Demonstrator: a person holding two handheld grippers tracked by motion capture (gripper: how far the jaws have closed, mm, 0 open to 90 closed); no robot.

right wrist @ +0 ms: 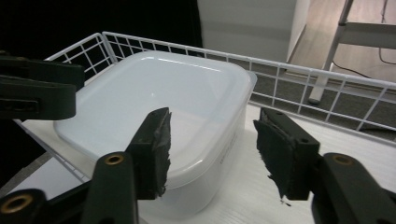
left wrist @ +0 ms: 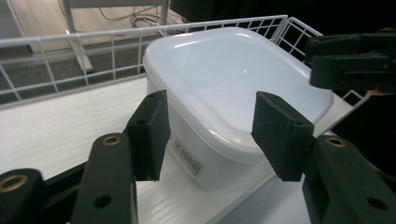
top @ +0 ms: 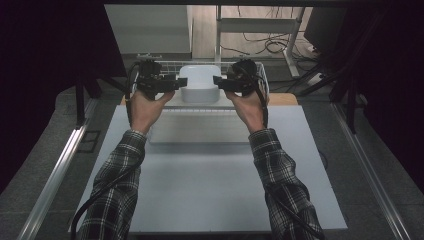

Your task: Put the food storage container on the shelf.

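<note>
Hidden and cut-off parts around the lidded white plastic container (left wrist: 233, 79)

The small printed label (left wrist: 187, 156) on the container's side wall is too blurred to be read. In the left gripper view the container's lower front corner is cut off behind the black jaws, and the white wire basket (right wrist: 299, 77) is cropped at the frame edges.

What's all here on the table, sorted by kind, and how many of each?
Lidded white plastic container: 1
White wire basket: 1
White tray: 1
Black grippers, left and right: 2
Total: 5
</note>
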